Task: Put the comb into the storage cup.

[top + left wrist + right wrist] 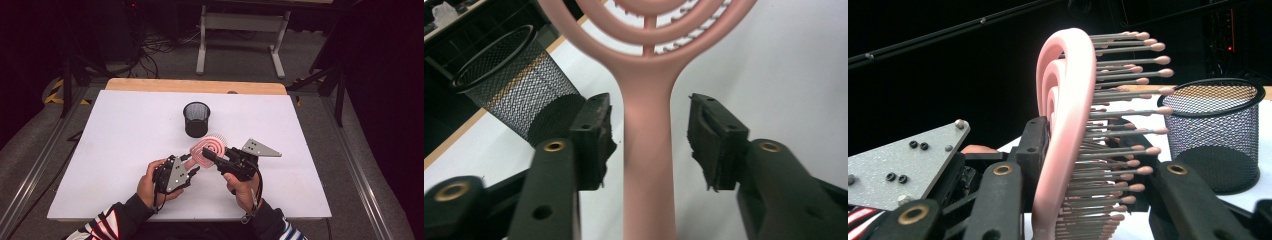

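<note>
Two hand-held grippers meet at a pink hairbrush [210, 148] near the middle of the white surface [115, 150], a mesh cup [196, 119] just beyond at twelve o'clock. The right hand-held gripper [1083, 165] pinches the brush head. The left hand-held gripper [649, 135] stands spread around the handle, apart; it should probably centre, then close squarely.

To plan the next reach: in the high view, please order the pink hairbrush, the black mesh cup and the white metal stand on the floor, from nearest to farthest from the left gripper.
1. Pink hairbrush: its handle lies between the open jaws of the left gripper.
2. Black mesh cup: on the table, beyond the brush.
3. White metal stand: on the floor, past the table's far edge.
</note>
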`<state>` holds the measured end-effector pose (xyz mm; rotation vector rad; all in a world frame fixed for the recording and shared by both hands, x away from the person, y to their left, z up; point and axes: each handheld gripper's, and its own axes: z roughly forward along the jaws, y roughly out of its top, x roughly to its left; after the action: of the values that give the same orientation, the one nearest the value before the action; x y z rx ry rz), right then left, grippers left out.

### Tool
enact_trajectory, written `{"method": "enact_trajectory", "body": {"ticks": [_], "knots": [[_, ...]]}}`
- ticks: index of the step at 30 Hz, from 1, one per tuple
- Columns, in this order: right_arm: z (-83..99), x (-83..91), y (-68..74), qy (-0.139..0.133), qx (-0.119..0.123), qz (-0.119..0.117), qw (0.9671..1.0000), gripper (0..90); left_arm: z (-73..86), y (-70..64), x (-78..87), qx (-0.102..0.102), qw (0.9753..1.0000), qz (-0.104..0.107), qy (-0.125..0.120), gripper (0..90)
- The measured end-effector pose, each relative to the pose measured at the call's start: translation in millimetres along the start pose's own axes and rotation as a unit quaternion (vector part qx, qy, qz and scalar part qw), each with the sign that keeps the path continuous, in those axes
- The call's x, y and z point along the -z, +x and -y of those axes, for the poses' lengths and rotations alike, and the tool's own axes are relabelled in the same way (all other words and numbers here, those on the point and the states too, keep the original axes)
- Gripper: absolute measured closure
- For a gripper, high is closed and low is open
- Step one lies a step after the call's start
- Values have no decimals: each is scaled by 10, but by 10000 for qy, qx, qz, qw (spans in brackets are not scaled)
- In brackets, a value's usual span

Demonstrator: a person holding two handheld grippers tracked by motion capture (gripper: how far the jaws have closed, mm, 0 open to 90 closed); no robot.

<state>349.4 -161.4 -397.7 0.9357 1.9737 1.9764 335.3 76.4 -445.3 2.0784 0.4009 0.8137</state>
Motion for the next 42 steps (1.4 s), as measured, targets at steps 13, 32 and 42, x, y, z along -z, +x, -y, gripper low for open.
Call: {"method": "enact_trajectory", "body": {"ticks": [13,32,42], "knots": [[-87,203,-48,-93,304,203,9993,627,94,98,112,225,9991,324,-165,274],[-187,332,-43,-172,623,392,9971,631,287,416,416,450,9972,339,-497,126],[-249,368,-66,-204,714,502,9960,631,528,572,652,759,9956,225,-501,98]]}}
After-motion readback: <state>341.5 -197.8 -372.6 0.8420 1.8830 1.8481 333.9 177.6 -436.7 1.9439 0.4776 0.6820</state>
